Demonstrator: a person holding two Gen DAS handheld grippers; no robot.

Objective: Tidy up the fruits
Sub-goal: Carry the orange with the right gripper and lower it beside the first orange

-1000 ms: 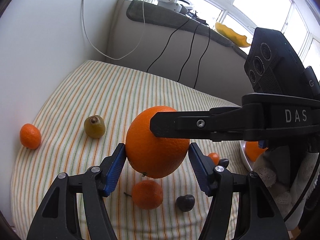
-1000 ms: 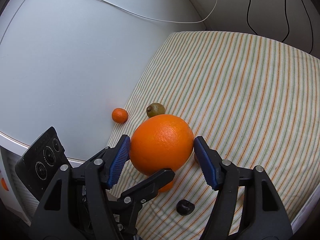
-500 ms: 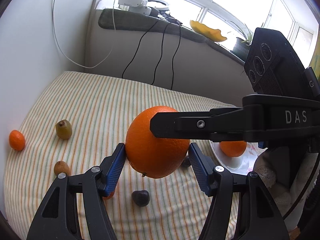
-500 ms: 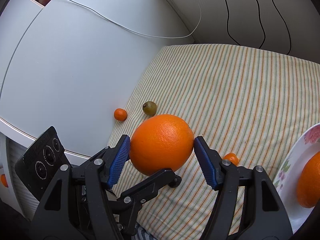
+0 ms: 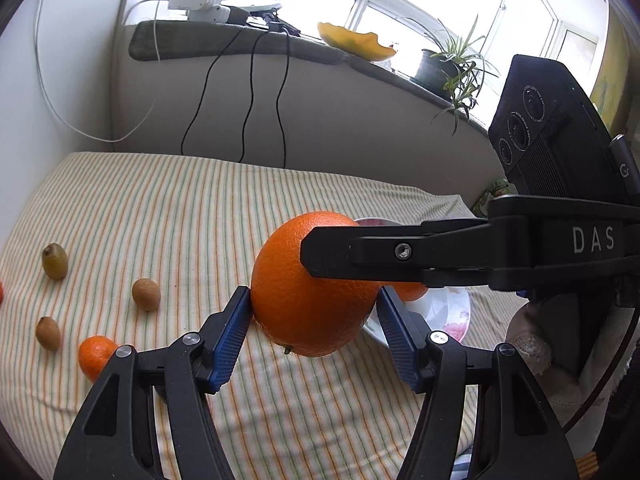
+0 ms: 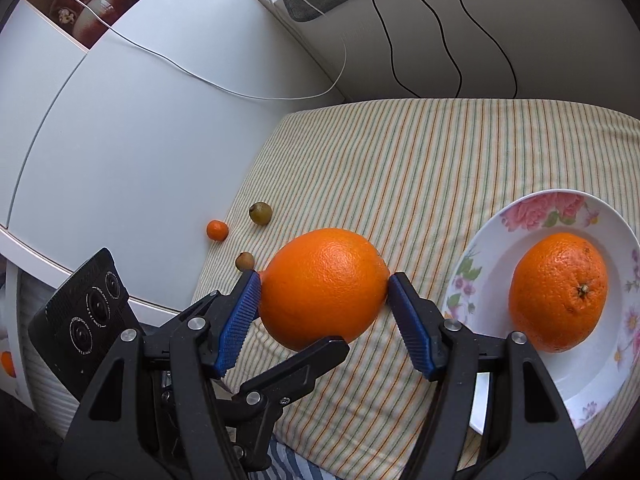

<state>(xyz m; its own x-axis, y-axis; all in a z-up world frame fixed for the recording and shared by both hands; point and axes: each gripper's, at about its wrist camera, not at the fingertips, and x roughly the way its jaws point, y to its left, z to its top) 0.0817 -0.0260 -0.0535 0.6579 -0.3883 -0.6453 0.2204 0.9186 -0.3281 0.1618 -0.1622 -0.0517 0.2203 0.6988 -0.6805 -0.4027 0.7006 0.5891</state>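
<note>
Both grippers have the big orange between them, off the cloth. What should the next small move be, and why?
Probably carry the held orange a little further toward the floral plate and lower it onto the bare part beside the orange already there. Both the left gripper and right gripper clamp it above the striped cloth, short of the plate.

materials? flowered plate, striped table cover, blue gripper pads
White flowered plate: looks like glazed ceramic or porcelain; glossy, with printed pink roses on the rim. Melamine can't be ruled out.
Striped table cover: woven cloth, matte, soft wrinkles and a draped edge.
Blue ribbed pads on the right gripper: seemingly rubber or soft plastic; fine moulded ridges, dull sheen, pressed against the large orange.
</note>
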